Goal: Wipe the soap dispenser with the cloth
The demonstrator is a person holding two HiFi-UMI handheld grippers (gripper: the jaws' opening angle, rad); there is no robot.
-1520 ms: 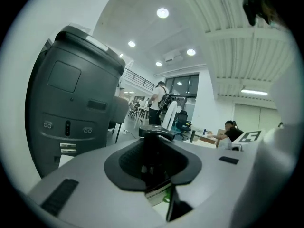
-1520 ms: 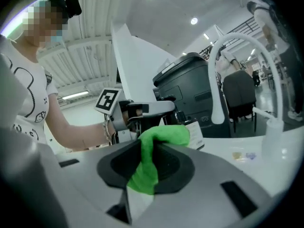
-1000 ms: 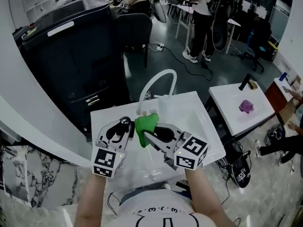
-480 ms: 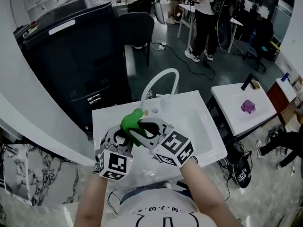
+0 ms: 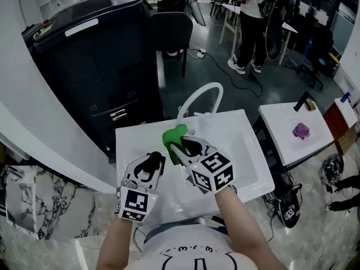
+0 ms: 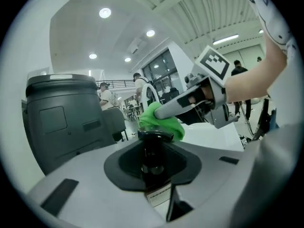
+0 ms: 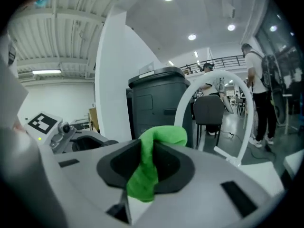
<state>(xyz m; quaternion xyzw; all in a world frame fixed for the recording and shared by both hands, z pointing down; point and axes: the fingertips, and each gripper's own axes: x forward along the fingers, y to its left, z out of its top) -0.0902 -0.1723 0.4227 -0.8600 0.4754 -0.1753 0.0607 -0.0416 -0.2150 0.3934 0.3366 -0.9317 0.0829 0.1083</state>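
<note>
A dark soap dispenser (image 6: 154, 152) with a black pump head stands between the jaws of my left gripper (image 6: 154, 172), which is shut on it. In the head view my left gripper (image 5: 154, 162) is low over the white sink's (image 5: 250, 151) left part, and only a dark bit of the dispenser (image 5: 158, 164) shows there. My right gripper (image 5: 179, 148) is shut on a green cloth (image 5: 174, 138). The cloth (image 6: 162, 123) sits right behind the pump head, close to it or touching. It hangs bunched between the right gripper's (image 7: 146, 175) jaws, the cloth (image 7: 153, 158) folded over them.
A white arched faucet (image 5: 198, 98) rises at the sink's far edge, just beyond the cloth. A big dark bin (image 5: 90, 49) and a chair (image 5: 171, 30) stand behind. A second white table (image 5: 292, 120) with a purple thing (image 5: 302, 130) is at the right. People stand at the back.
Half a second ago the right gripper had swung the cloth left over the left gripper's tips. Now the cloth lies to their right and a little farther off. Both hands sit lower.
</note>
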